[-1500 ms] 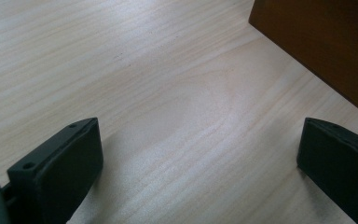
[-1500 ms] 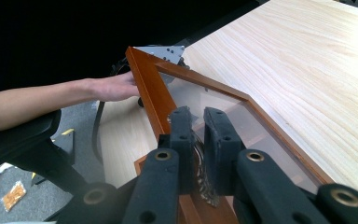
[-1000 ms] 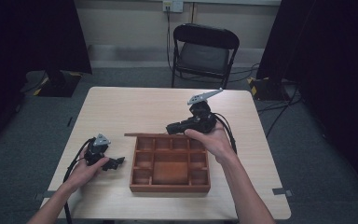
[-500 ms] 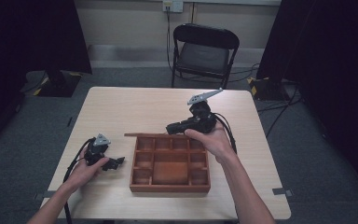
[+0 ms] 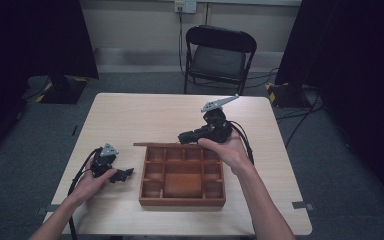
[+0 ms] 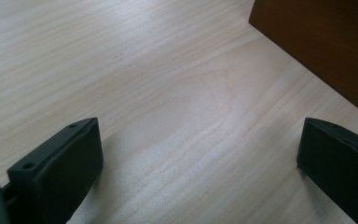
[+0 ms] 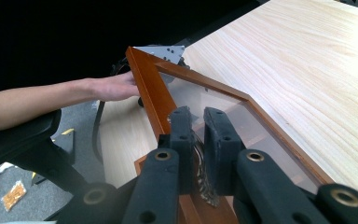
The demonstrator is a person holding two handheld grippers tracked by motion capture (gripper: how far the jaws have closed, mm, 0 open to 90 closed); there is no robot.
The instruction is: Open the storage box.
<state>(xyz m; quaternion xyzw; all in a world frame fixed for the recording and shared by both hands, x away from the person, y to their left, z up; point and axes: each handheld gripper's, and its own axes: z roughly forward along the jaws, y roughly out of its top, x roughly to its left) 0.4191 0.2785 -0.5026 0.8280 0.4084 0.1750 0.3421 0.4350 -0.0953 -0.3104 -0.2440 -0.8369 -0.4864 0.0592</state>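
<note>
On one table [image 5: 145,115]: left gripper [image 5: 125,174] spread; right gripper [image 7: 196,122] clamps one box's lid [image 7: 150,88].

A black folding chair [image 5: 220,52] stands at twelve o'clock beyond the pale wooden desk [image 5: 145,117]. Cables [image 5: 300,107] trail over the grey floor [image 5: 330,165] at two o'clock, and dark curtains [image 5: 30,40] hang at both sides.

A compartment box [image 5: 182,175] sits on the table [image 5: 145,112]; a chair [image 5: 219,52] stands behind the table.
</note>
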